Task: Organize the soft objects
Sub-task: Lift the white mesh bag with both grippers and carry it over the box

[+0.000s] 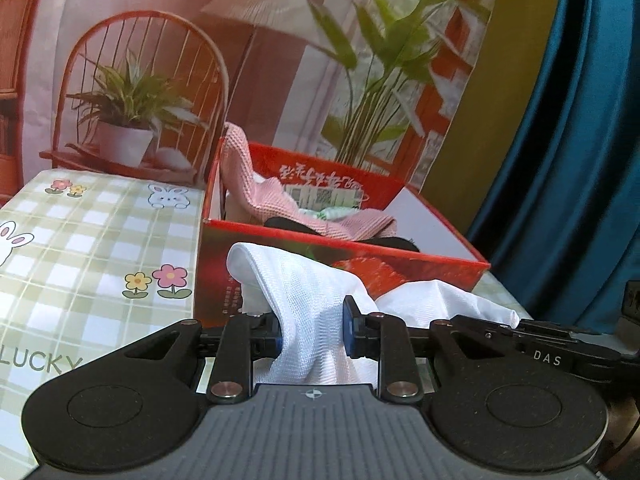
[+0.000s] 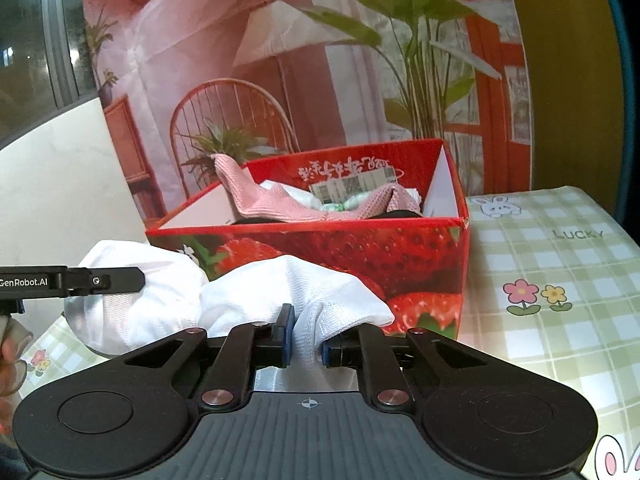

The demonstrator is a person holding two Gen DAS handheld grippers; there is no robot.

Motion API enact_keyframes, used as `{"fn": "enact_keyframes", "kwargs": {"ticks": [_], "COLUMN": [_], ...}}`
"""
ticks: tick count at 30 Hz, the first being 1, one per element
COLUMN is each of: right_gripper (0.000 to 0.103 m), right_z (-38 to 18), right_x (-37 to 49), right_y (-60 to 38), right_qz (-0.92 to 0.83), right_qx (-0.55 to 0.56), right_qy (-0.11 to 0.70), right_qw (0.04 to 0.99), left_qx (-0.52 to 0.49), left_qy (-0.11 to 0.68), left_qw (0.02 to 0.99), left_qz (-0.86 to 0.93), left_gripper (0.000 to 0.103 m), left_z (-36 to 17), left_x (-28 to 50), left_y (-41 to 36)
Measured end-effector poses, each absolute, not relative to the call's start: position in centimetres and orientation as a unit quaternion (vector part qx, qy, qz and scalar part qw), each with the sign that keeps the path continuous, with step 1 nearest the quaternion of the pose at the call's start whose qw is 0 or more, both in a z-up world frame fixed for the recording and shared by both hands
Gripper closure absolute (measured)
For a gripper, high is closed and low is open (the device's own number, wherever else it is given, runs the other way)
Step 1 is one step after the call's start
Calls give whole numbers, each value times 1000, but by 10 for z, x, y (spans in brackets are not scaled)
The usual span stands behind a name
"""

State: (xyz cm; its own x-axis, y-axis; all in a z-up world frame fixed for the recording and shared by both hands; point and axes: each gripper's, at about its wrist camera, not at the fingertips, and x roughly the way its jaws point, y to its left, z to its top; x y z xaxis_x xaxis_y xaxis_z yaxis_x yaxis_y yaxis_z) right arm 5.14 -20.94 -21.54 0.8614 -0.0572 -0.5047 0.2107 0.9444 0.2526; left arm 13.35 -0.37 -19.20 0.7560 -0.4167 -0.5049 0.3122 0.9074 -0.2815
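Note:
A white mesh cloth (image 1: 308,300) hangs bunched between both grippers, just in front of the red strawberry box (image 1: 340,248). My left gripper (image 1: 312,334) is shut on one end of the white cloth; its pads pinch a thick fold. My right gripper (image 2: 306,338) is shut on the other end of the white cloth (image 2: 280,284). The red strawberry box (image 2: 360,240) stands open and holds a pink waffle cloth (image 2: 264,196), a black item and a labelled packet. The pink waffle cloth (image 1: 256,184) drapes over the box's far corner. The left gripper's arm shows at the left edge of the right wrist view.
A green checked tablecloth (image 1: 80,248) with rabbits and flowers covers the table (image 2: 560,280). A printed backdrop of a chair, lamp and plants stands behind the box. A blue curtain (image 1: 568,160) hangs at the right. A person's hand (image 2: 10,352) shows at the left edge.

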Motion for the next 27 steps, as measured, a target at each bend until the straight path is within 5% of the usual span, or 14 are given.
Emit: {"fn": "enact_keyframes", "kwargs": {"ticks": [27], "right_gripper": [91], "right_z": [-186], "right_x": [41], "right_y": [-205], "right_qz": [-66], "right_qx": [144], "right_qy": [215], "right_qw": [964], "left_qx": [-97], "left_qy": [243], "left_qw": [941], "left_qz": [-213], "left_gripper": [76], "left_z": [-172], "left_x": [122], "left_y": [0]}}
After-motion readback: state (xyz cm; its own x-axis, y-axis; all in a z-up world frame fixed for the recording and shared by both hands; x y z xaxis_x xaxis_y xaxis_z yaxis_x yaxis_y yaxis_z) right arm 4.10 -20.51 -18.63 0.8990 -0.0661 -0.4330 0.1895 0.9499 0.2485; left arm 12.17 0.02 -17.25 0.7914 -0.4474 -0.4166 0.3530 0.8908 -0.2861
